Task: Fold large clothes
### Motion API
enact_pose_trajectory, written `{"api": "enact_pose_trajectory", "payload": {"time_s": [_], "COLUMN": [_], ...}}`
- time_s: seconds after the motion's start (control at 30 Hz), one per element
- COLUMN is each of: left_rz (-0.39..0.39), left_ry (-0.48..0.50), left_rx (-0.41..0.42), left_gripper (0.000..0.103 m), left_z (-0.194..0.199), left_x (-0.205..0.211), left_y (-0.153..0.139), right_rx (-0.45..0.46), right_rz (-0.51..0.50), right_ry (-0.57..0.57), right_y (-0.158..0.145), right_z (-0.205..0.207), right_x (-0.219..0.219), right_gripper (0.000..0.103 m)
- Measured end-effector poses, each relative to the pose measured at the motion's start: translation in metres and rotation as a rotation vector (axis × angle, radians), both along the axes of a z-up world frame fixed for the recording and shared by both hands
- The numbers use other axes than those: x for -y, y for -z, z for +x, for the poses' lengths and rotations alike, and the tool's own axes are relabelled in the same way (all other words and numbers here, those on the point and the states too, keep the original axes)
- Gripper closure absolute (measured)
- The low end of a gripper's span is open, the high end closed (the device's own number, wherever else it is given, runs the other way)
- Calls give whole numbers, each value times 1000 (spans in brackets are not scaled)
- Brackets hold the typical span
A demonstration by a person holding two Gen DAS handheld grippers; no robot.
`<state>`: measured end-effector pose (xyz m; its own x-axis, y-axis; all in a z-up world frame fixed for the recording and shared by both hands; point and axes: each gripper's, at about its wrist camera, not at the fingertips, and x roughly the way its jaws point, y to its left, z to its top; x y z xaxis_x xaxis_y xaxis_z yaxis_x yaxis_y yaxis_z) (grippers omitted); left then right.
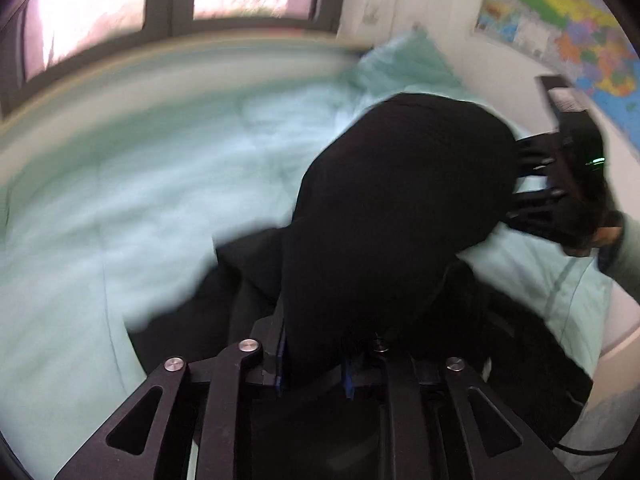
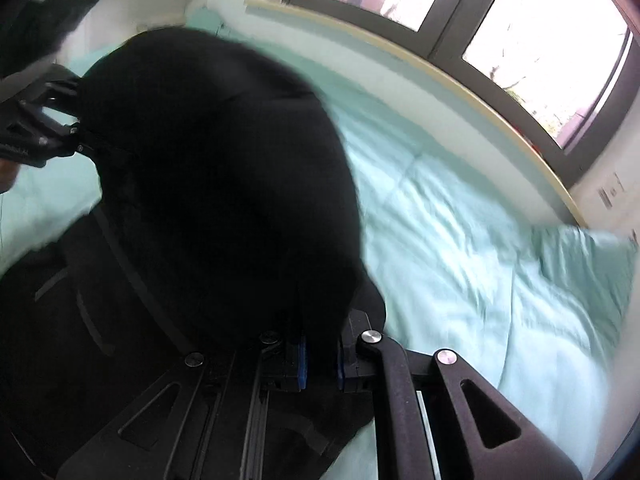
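Black fabric fills the middle of both views: a large black garment [image 1: 400, 208] hangs in a rounded, lifted fold between the two tongs, and its lower part lies on the bed under them. The left tongs [image 1: 314, 376] are closed on one edge of this garment; the cloth goes down between the blue pads [image 1: 347, 380] and hides most of them. The right tongs [image 1: 520, 184] hold the other edge. In the right wrist view the right tongs [image 2: 320, 364] are also shut on the cloth, with their blue pads [image 2: 302, 364] pressing the fabric from both sides.

Beyond the tongs, a pale mint-green quilted bed cover [image 2: 460, 220] spreads over the bed, with soft wrinkles. Part of the garment with flat dark straps or seams lies on this cover just below the left side of the right tongs. Farther ahead of both tongs a dark-framed window [image 2: 440, 36] with very bright panes stands above a pale ledge. Beside the right tongs, in the left wrist view, a colourful wall map [image 1: 568, 28] hangs on the white wall, and a grey-green sleeve [image 1: 628, 260] of the person shows behind the right tongs. The pictures are blurred at the edges of the cloth.
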<state>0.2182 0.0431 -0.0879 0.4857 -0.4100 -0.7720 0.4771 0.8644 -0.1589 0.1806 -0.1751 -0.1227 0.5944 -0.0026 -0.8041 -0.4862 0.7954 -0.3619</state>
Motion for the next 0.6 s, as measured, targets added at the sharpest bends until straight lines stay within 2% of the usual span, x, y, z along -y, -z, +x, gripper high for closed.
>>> {"api": "enact_pose_trajectory", "payload": {"time_s": [0.13,0.2,0.27,0.33,0.43,0.53,0.6], "left_rz": [-24,-62,-93,-67,-57,-87,-146], "left_ry": [-113,-181,-214,-221,-236,-227,-210], "left_rx": [-228,-285,-298,-292,-249,-145,-91], "left_gripper": [78,79,78,78,78,78,77], "left_z": [-37,-53,-67,-75,-73,-64,-42], "left_x": [-9,-21,-36,-47,-63,-63,-56], "left_y": [81,94,83,69,36,-6,-31], "right_rx": [-126,-177,-220,-234,-204,-164,-142], "right_rz": [-37,-42,-27,13,63,204,318], "right_ry": [47,74,99,128,166,206,222], "right_y": [58,76,79,66,38,-2,-22], "right_z": [-45,-60,-70,-76,-76,-57,-35], "right_x": [-4,-4,-1,4,19,28,24], "right_gripper": [88,88,87,83,63,59,54]}}
